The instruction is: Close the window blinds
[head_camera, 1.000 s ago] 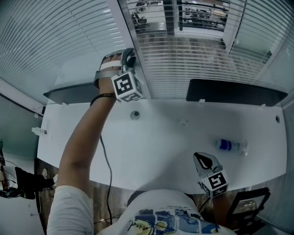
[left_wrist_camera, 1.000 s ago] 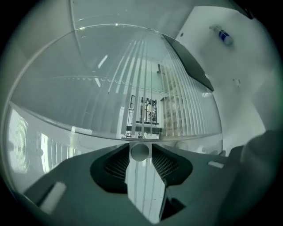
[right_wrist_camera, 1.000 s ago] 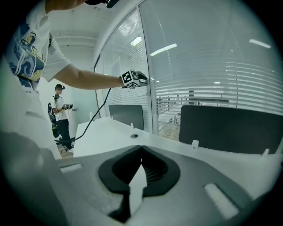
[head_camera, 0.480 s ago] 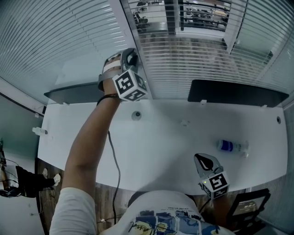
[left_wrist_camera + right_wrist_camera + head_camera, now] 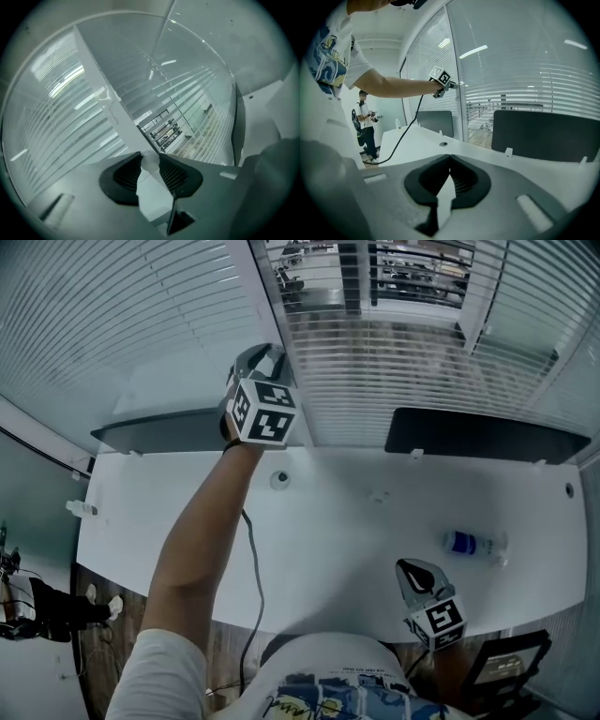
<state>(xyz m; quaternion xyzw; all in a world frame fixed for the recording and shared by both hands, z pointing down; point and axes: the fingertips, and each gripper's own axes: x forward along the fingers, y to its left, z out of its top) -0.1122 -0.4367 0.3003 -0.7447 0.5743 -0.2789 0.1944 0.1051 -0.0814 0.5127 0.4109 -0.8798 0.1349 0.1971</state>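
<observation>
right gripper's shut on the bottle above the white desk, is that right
No: the right gripper is shut, but on nothing. The right gripper view shows its jaws together and empty above the white desk; the bottle lies on that desk, apart from it.

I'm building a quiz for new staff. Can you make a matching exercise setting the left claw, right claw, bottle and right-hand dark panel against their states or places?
Things: 1 left claw; 2 right claw; 3 bottle; 4 dark panel.
States: A lying on the desk; B shut, empty; C clamped on the blind rod; D upright along the desk's far edge.
Pairs: 1-C, 2-B, 3-A, 4-D. The left claw has just been closing on the rod.
</observation>
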